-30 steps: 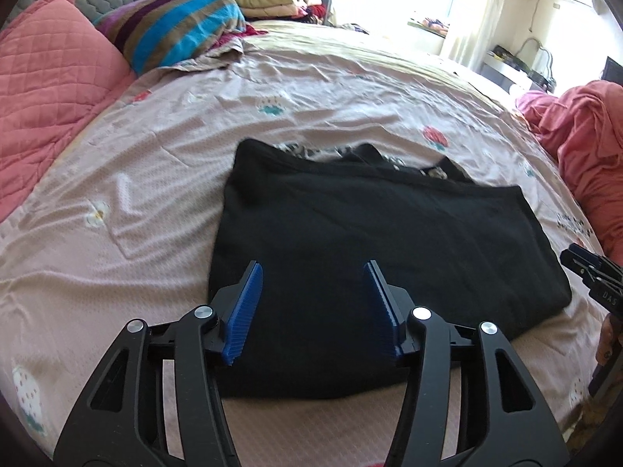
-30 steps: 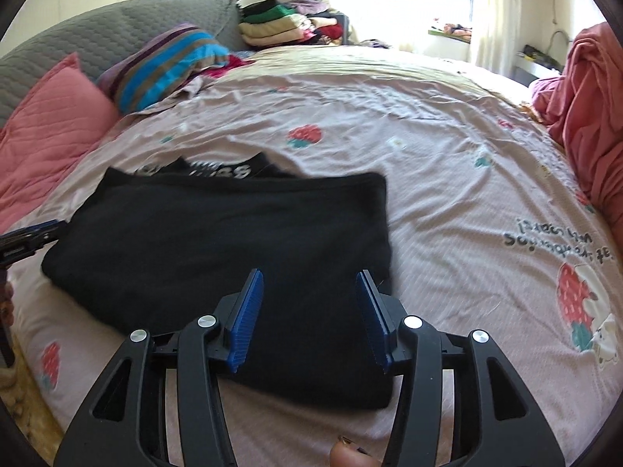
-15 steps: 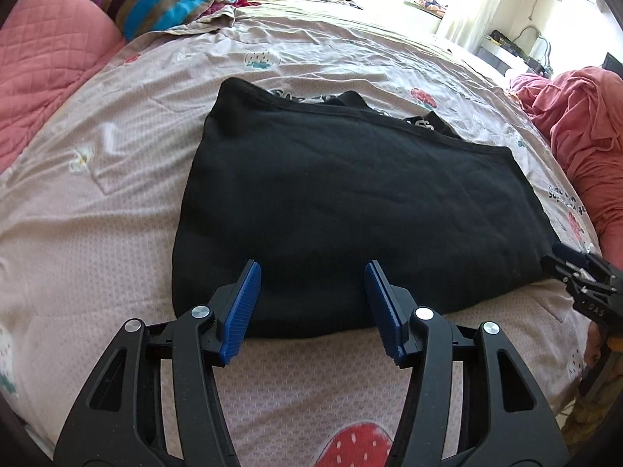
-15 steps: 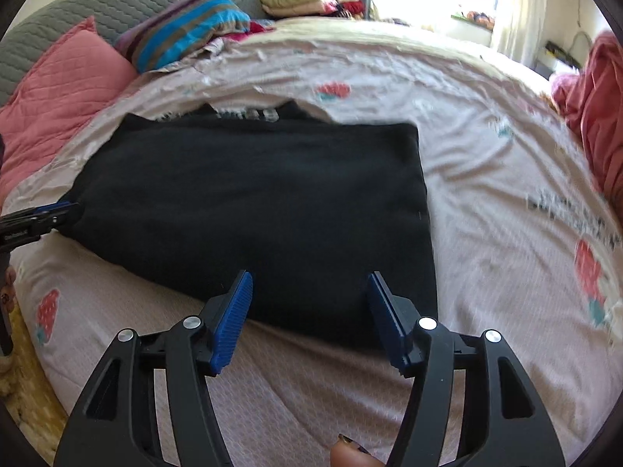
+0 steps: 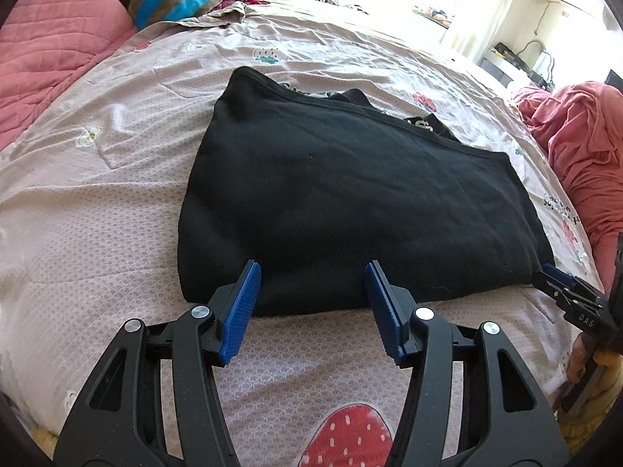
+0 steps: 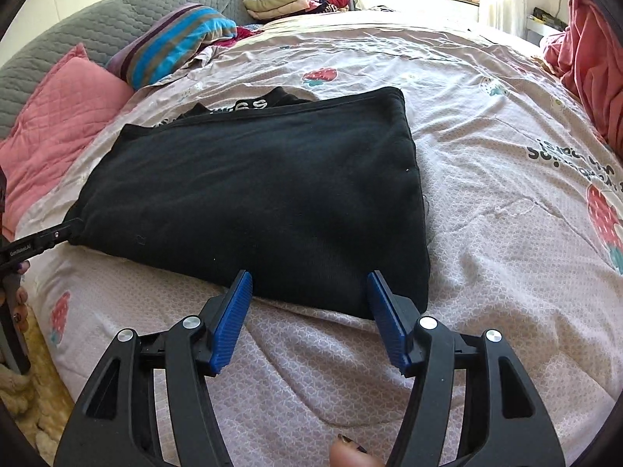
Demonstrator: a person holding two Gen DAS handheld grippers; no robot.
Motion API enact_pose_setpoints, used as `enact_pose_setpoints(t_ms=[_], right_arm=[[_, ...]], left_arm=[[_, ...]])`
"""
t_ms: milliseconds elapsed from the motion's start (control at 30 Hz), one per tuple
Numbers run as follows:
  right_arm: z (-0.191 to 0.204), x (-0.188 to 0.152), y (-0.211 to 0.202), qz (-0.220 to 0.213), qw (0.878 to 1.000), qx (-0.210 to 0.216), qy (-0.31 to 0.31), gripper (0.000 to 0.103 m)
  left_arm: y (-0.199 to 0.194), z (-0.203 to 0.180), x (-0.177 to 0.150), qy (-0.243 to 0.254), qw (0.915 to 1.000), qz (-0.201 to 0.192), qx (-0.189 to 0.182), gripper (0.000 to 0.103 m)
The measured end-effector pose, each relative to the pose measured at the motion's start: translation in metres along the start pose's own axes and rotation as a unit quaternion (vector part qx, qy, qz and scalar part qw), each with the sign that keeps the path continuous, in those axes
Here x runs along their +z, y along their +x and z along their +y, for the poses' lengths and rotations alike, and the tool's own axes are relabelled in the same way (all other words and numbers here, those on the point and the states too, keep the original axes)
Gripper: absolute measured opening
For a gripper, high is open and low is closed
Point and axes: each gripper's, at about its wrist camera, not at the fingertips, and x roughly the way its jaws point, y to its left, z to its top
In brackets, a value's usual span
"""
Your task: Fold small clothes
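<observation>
While both tools are hanging over the near hem: nothing is being gripped by either one.
Left gripper (image 5: 309,272): its jaws are standing parted, with the blue pads (image 5: 238,313) framing the near left stretch of the garment's edge; the tips are sitting over the cloth, though contact cannot be told.
Right gripper (image 6: 309,282): its jaws are also standing spread, a little wider, flanking the near right corner of the cloth without pressing on it.
Black garment (image 5: 350,202): it is lying folded flat in a rough rectangle on the bedsheet (image 5: 109,202), with a neckline showing white lettering peeking out along its far edge.
Each tool in the other's view: the right one is showing at the garment's right corner, the left one at its left corner.
Surroundings: a pink quilted pillow (image 6: 58,116) and a striped pillow (image 6: 171,43) are lying well apart from the garment, towards the head of the bed.
</observation>
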Motion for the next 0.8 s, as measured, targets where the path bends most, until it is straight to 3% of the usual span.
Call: enact_pose_setpoints(t_ms=[300, 333, 400, 567, 700, 800], right_arm=[[0.003, 0.001, -0.012, -0.010, 1.000, 0.012, 0.005, 0.073], [0.003, 0.000, -0.014, -0.011, 1.000, 0.012, 0.005, 0.074], [0.004, 0.001, -0.016, -0.014, 1.000, 0.011, 0.007, 0.085], [0.000, 0.002, -0.027, -0.031, 0.999, 0.011, 0.015, 0.094], [0.002, 0.004, -0.033, -0.038, 0.999, -0.001, 0.005, 0.097], [0.006, 0.004, -0.036, -0.043, 0.999, -0.005, -0.005, 0.098]], left_arm=[[-0.008, -0.004, -0.003, -0.003, 1.0000, -0.003, -0.003, 0.057], [-0.010, -0.004, -0.003, -0.003, 1.0000, -0.004, -0.003, 0.059], [-0.013, -0.005, -0.004, -0.005, 1.0000, -0.007, -0.005, 0.064], [-0.021, -0.004, -0.004, -0.010, 0.9998, -0.017, -0.001, 0.074], [-0.029, 0.000, -0.003, -0.018, 0.9995, -0.024, 0.002, 0.091], [-0.033, 0.002, -0.002, -0.021, 0.9994, -0.026, 0.005, 0.093]])
